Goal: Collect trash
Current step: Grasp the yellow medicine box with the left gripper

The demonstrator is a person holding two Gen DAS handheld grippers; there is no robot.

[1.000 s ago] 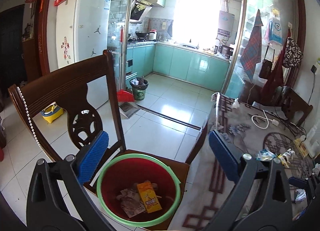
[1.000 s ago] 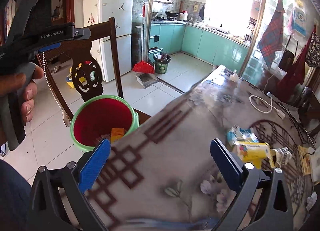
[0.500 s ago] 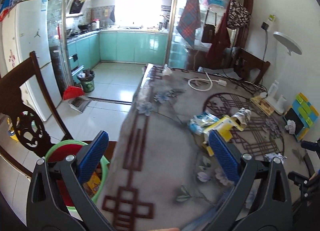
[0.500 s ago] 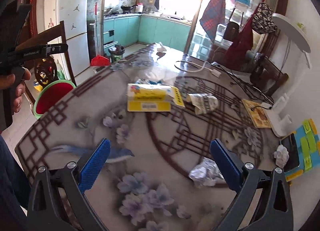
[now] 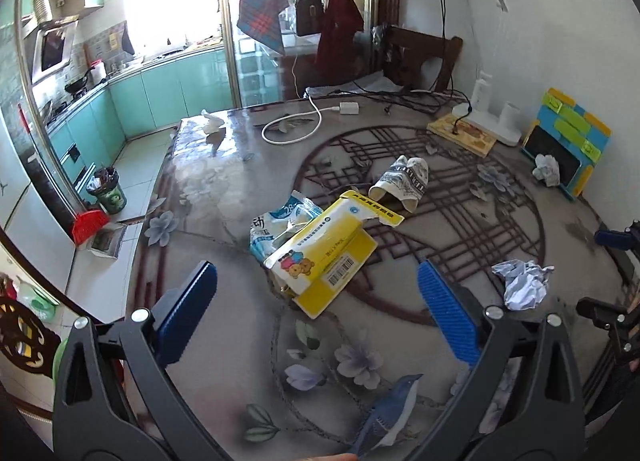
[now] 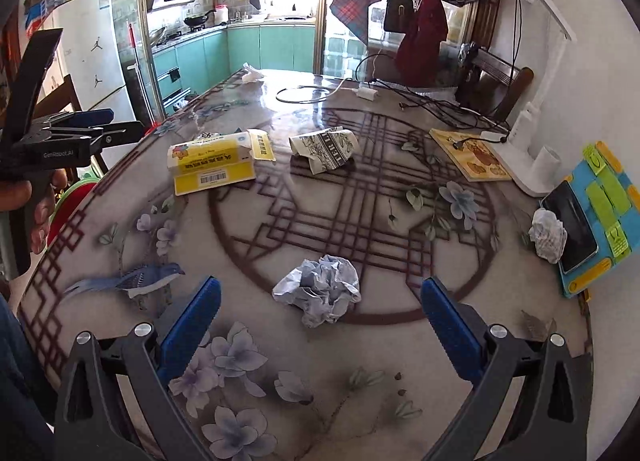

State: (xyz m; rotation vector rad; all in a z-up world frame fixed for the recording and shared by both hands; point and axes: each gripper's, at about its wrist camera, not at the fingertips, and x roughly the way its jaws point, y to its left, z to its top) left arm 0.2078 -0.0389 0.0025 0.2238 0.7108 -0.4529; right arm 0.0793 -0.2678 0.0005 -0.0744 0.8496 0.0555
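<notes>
Both grippers hover released over the patterned surface (image 6: 400, 221), holding nothing. The left gripper (image 5: 318, 301) faces the torn yellow box (image 5: 324, 257), which lies on a blue-white wrapper (image 5: 280, 221) near the surface's left edge; bare room lies between the box and its fingers. The right gripper (image 6: 320, 313) frames a crumpled paper ball (image 6: 320, 289), with free surface all round it. A folded printed paper (image 6: 326, 149) sits beside the box, and a second paper wad (image 6: 548, 235) touches the phone stand (image 6: 600, 217) by the right edge. Only the right view shows the hand (image 6: 28, 201) gripping the left tool and the red bin (image 6: 68, 205) below the edge
</notes>
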